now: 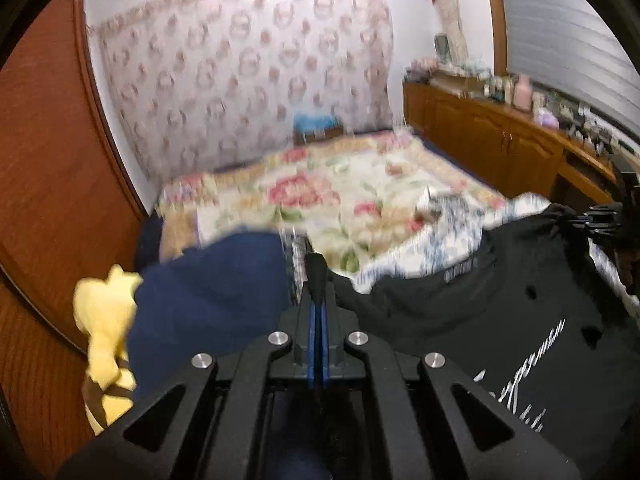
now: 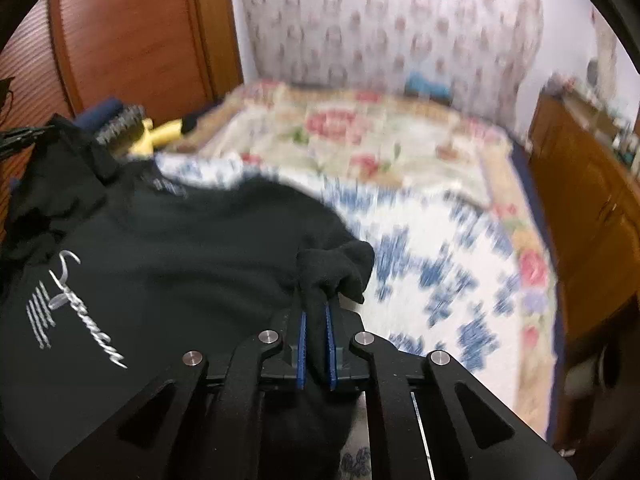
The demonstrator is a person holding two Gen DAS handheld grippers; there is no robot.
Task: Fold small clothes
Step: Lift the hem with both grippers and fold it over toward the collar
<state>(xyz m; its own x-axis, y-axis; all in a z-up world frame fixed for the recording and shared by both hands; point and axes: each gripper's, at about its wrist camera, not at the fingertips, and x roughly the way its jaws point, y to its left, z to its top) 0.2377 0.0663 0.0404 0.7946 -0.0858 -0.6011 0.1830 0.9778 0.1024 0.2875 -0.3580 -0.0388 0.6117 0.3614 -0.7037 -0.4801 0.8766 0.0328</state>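
Note:
A black T-shirt (image 1: 480, 312) with white script print is stretched between my two grippers above the bed. My left gripper (image 1: 317, 276) is shut on one corner of it, at the shirt's left edge. My right gripper (image 2: 316, 300) is shut on a bunched black corner of the same shirt (image 2: 180, 240). The right gripper also shows at the far right of the left wrist view (image 1: 600, 220), and the left gripper at the far left of the right wrist view (image 2: 16, 136). The frames are blurred by motion.
A navy garment (image 1: 208, 300) and a yellow garment (image 1: 104, 320) lie at the left by the wooden wardrobe (image 1: 52, 200). A floral quilt (image 1: 320, 192) and a blue-patterned sheet (image 2: 440, 260) cover the bed. A wooden dresser (image 1: 500, 140) with bottles stands to the right.

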